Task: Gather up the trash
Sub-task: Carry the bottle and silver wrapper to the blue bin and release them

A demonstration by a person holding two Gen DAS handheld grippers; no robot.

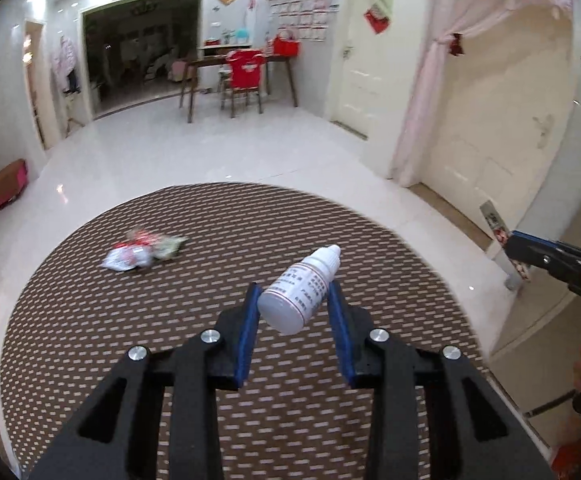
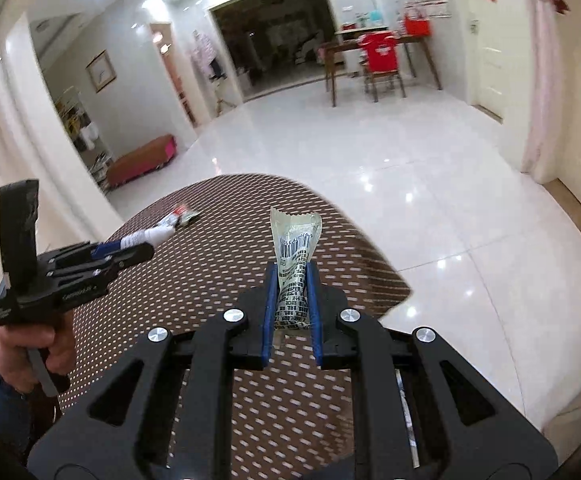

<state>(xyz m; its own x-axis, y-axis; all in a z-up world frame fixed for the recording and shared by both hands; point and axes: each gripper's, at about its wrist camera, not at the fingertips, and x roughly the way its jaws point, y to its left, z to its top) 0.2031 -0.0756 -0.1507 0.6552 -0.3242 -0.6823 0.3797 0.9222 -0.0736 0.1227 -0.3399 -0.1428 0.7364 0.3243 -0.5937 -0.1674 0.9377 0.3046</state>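
My left gripper is shut on a small white dropper bottle, held tilted above the round brown patterned table. A crumpled red and white wrapper lies on the table ahead and to the left. My right gripper is shut on a clear plastic wrapper with black print and a barcode, held upright above the table. In the right wrist view the left gripper shows at the left with the bottle, and the crumpled wrapper lies beyond it. The right gripper shows at the right edge of the left wrist view.
White tiled floor surrounds the table. A wooden desk with a red-covered chair stands at the far wall. A low bench sits to the left. Doors and a pink curtain are on the right.
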